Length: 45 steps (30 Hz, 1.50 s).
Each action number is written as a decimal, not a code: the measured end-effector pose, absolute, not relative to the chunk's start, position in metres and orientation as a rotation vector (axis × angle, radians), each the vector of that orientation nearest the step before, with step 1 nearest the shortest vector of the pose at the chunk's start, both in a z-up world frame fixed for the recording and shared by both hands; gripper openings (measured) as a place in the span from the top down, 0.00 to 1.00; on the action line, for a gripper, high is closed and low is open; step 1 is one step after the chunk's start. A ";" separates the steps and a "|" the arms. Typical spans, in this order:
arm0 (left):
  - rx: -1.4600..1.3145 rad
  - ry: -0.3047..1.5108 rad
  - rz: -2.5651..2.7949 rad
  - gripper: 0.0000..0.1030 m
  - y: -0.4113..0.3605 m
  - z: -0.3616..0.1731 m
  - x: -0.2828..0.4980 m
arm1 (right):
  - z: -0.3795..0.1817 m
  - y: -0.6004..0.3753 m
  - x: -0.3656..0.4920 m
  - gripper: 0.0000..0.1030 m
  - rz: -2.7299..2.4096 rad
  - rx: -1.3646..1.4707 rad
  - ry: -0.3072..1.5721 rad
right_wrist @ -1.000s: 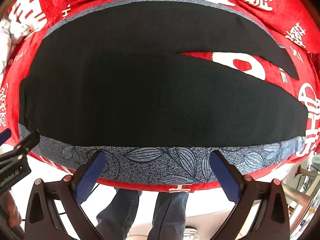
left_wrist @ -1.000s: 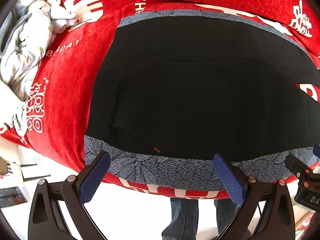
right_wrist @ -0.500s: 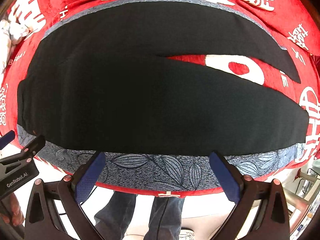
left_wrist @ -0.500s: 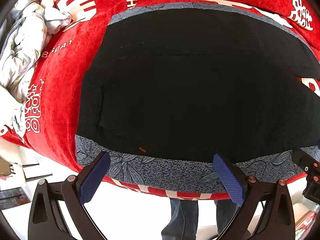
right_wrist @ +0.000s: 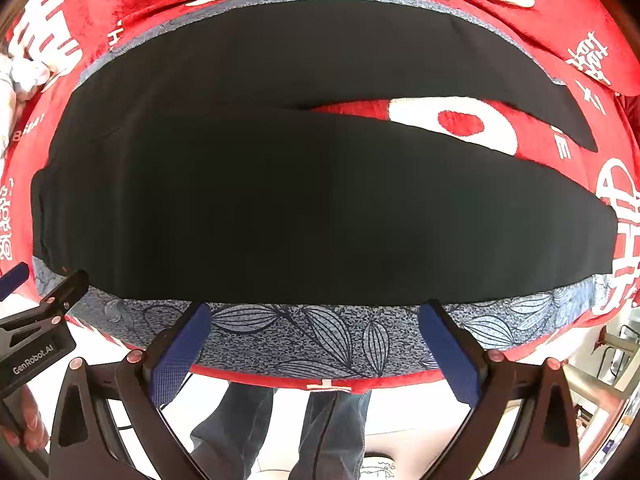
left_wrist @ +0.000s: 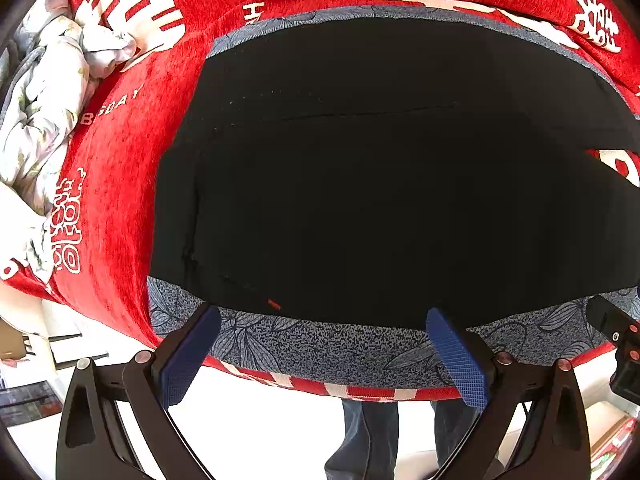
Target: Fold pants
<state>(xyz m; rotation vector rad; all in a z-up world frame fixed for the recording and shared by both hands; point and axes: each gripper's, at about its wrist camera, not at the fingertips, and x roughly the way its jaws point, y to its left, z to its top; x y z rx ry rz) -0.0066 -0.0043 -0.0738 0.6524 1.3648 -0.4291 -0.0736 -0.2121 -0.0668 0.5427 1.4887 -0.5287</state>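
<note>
The black pants [right_wrist: 304,208] lie flat on a grey leaf-print cloth [right_wrist: 304,336] spread over the red blanket [left_wrist: 108,184], their 2 legs splayed apart toward my right with red showing between them. My left gripper [left_wrist: 320,352] hangs released over the near edge by the waistband end, holding nothing. My right gripper [right_wrist: 316,344] is spread wide too, near the closer leg. A crumpled floral quilt [left_wrist: 40,112] sits far left.
</note>
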 end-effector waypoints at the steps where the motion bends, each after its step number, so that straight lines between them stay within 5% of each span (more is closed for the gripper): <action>1: 0.652 1.366 -0.429 0.00 -0.004 -0.074 -0.006 | -0.067 -0.213 -0.074 0.00 -0.529 0.542 1.489; 21: 0.580 1.382 -0.442 0.00 0.013 -0.070 0.003 | -0.058 -0.214 -0.077 0.00 -0.492 0.623 1.434; 27: 0.308 1.370 -0.564 0.00 0.054 -0.057 0.027 | -0.058 -0.229 -0.094 0.04 -0.209 1.020 1.222; 32: 0.088 1.500 -0.640 0.00 0.102 -0.082 0.036 | -0.103 -0.228 -0.127 0.24 0.002 1.370 1.129; 45: -0.221 1.594 -0.668 0.00 0.135 -0.129 0.040 | -0.159 -0.216 -0.157 0.24 0.131 1.596 1.012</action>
